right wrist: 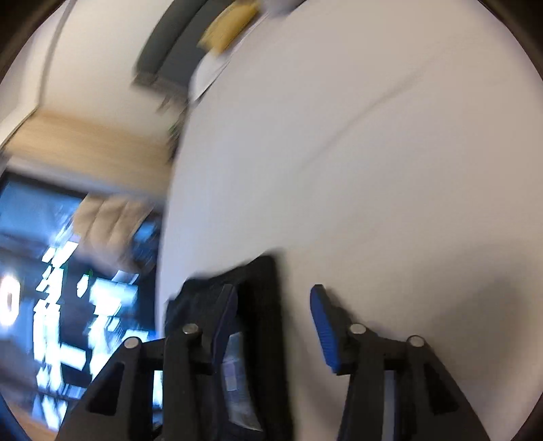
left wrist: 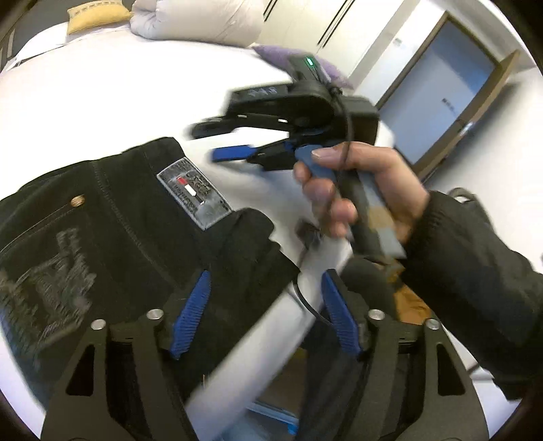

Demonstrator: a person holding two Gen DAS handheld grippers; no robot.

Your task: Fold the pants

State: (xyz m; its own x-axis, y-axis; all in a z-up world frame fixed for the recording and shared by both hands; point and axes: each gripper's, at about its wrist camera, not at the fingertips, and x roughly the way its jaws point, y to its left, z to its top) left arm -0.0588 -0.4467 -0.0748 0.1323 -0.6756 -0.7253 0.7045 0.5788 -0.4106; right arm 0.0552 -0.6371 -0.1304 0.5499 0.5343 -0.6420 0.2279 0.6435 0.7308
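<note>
Pants: I count one pair of black pants [left wrist: 112, 217], heavy denim-like cloth with pale topstitching, lying on the white bed [left wrist: 101, 101] at the left of my left wrist view, its edge reaching between my left fingers.
Patch: one grey rectangular label [left wrist: 193, 195] with a small red-and-white mark, sewn at the waistband.
Rivet: one round brass-coloured stud [left wrist: 78, 201] by the pocket seam.
Left gripper [left wrist: 264, 319]: two black arms, each tipped with a ribbed blue pad; the tongs stand wide, clamping nothing.
Pillows: I see three at the far edge of the bed, one yellow [left wrist: 95, 17], one puffy white [left wrist: 200, 20], one purple [left wrist: 288, 57].
Right gripper [left wrist: 224, 142]: two fingers spread wide above the sheet, gripping nothing; my right hand [left wrist: 359, 190] wraps its blue-and-grey handle.
Right wrist view: badly blurred; a corner of the dark cloth [right wrist: 258, 305] lies between the spread blue pads [right wrist: 324, 325], near the left one.
</note>
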